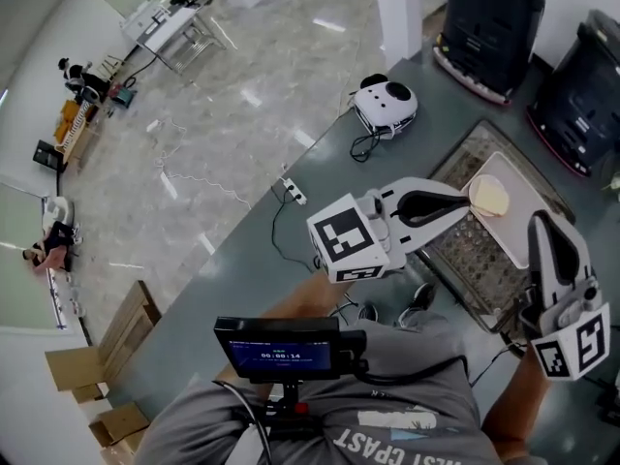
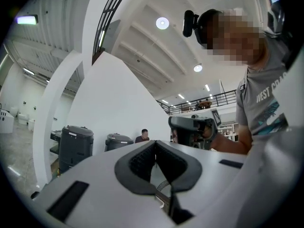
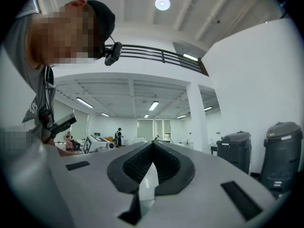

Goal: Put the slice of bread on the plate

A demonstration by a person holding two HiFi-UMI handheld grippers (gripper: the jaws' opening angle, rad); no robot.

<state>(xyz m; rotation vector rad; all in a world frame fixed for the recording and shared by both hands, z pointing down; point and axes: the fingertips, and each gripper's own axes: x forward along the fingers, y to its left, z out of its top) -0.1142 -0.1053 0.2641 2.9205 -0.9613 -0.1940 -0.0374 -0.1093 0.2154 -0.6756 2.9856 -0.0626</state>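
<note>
Judging placing step done: bread point(image 1: 489, 197) lies on white plate point(image 1: 528, 223), at end nearer left gripper point(image 2: 156, 143); plate sits on mesh tray point(image 1: 470, 260). Left gripper and right gripper point(image 3: 153, 144) both held above table point(image 1: 320, 177), jaws pressed together, nothing between. Next move probably just parking grippers clear of tray; can't tell if bread overhangs plate edge. Grey table also holds panda gadget point(image 1: 386, 103) with cable, two dark appliances at back. Big hall, marble floor, cardboard boxes.
</note>
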